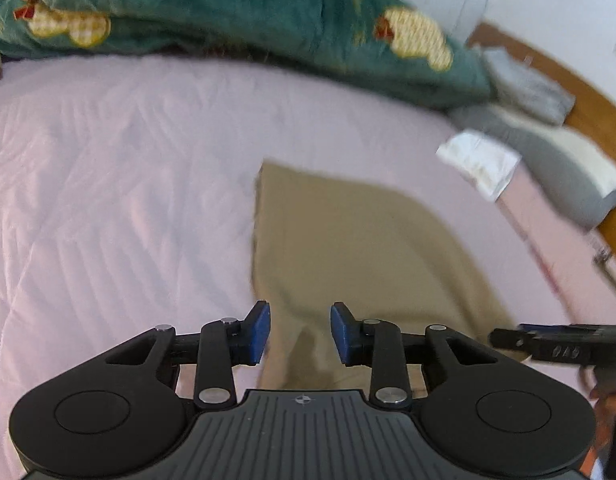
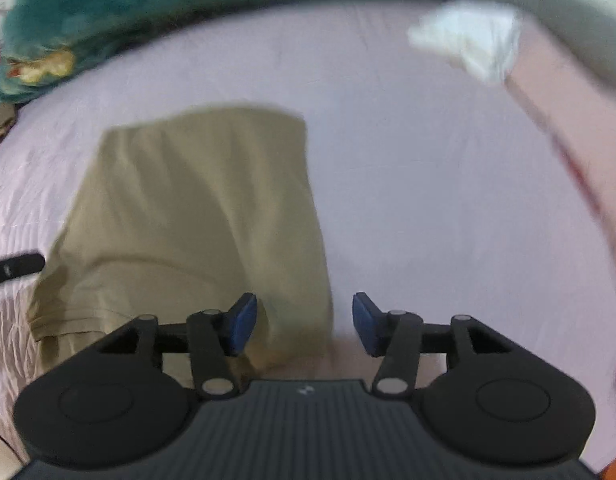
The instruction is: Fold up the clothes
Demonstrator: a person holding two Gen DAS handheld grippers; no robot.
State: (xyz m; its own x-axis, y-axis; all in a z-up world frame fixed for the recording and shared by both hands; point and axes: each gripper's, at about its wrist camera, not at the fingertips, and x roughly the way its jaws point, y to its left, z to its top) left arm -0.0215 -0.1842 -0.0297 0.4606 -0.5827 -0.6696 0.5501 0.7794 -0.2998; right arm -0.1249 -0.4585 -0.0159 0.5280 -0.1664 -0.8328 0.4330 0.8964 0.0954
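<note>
A tan garment (image 1: 360,248) lies flat on the pale pink bedsheet (image 1: 120,184), folded into a long panel with a sleeve hem showing at its near left in the right wrist view (image 2: 196,216). My left gripper (image 1: 300,334) hovers open above the garment's near left edge, nothing between its blue pads. My right gripper (image 2: 304,324) is open above the garment's near right edge, also holding nothing. The right gripper's black body (image 1: 556,344) pokes in from the right in the left wrist view. The left gripper's tip (image 2: 14,266) shows at the left edge of the right wrist view.
A teal blanket (image 1: 236,12) with yellow patches lies heaped across the far side of the bed. A folded white cloth (image 1: 480,164) sits far right beside a grey pillow (image 1: 564,168). The wooden bed frame (image 1: 588,112) runs along the right. The bedsheet (image 2: 428,184) spreads right of the garment.
</note>
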